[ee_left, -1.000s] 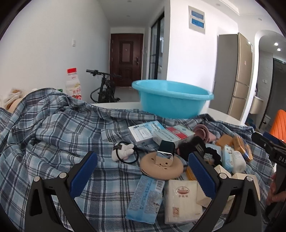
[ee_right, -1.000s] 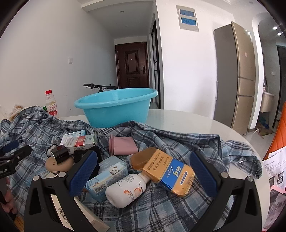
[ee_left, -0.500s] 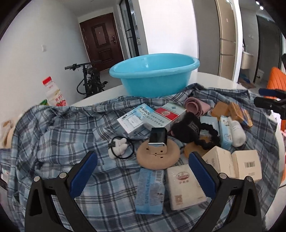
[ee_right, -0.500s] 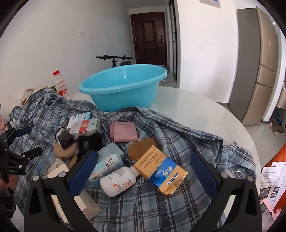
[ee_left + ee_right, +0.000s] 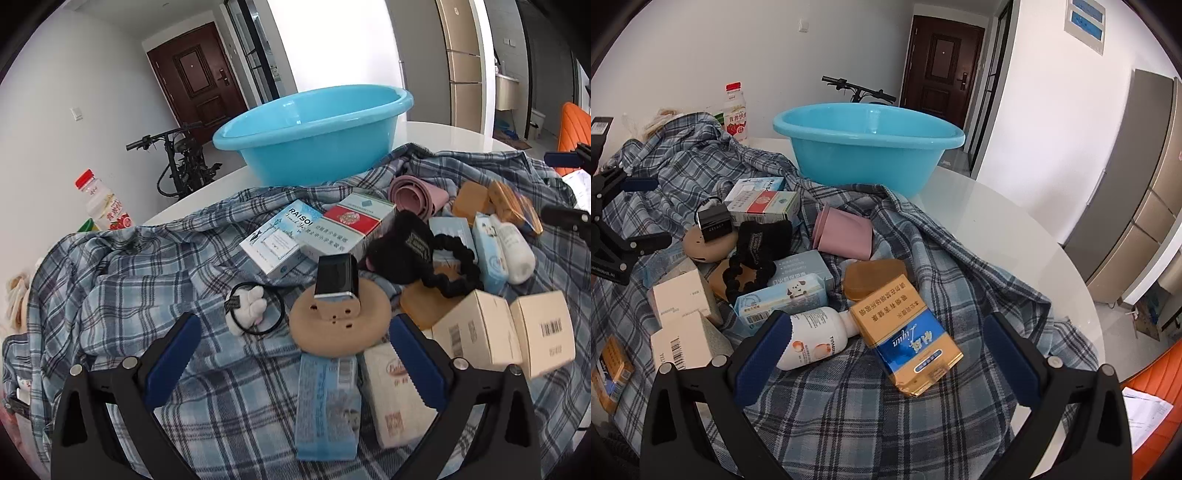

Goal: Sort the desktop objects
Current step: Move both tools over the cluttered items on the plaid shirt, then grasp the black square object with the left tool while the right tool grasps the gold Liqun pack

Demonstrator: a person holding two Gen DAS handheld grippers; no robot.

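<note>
**Both grippers spread above the clutter**

The left gripper (image 5: pixel 295 365) hangs with its fingers (image 5: pixel 171 354) released, grasping nothing, above a blue tissue pack (image 5: pixel 327 406) and a tan round disc (image 5: pixel 340 321) bearing a black clip (image 5: pixel 336 275). The right gripper (image 5: pixel 886 362) likewise has its fingers spread and bare, over a white bottle (image 5: pixel 812 338) and a gold-and-blue packet (image 5: pixel 905 339). Everything lies on a plaid shirt (image 5: pixel 849 417) spread across the white surface (image 5: pixel 997 236). The blue basin (image 5: pixel 868 147) stands behind the pile, at the shirt's far edge.
</note>
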